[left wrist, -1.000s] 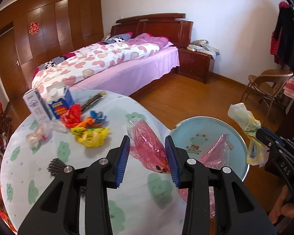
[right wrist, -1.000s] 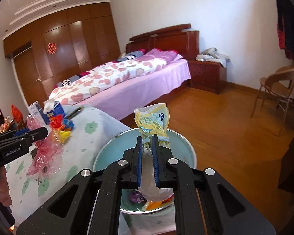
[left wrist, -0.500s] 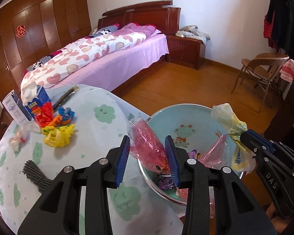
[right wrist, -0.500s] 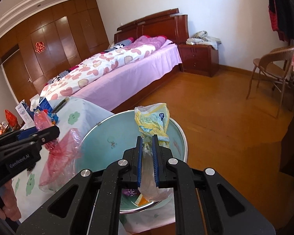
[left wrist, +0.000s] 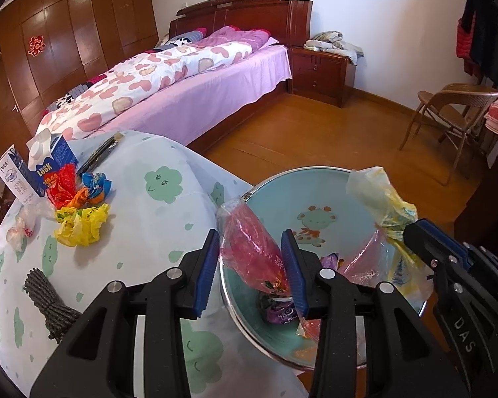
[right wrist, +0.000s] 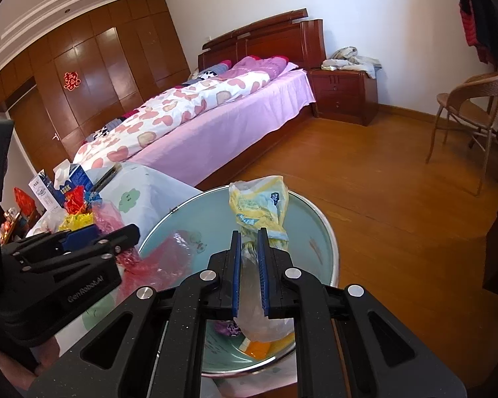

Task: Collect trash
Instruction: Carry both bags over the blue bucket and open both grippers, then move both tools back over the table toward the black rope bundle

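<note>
Left wrist view: lower part of pink bag (left wrist: pixel 252 252) hidden behind right pad of left gripper (left wrist: pixel 250 270); contact w/ pads cannot be told. Basin (left wrist: pixel 328 179) near rim hidden by gripper body. Right gripper (left wrist: pixel 411 232) cut off at right edge. Right wrist view: purple wrapper (right wrist: pixel 227 328) mostly hidden. Carton (right wrist: pixel 69 179) text too small to read.

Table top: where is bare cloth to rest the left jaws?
Bare tablecloth lies between the yellow wrapper and the basin, and nearer, between the black cord bundle and the left gripper. It is crowded around the milk carton.
</note>
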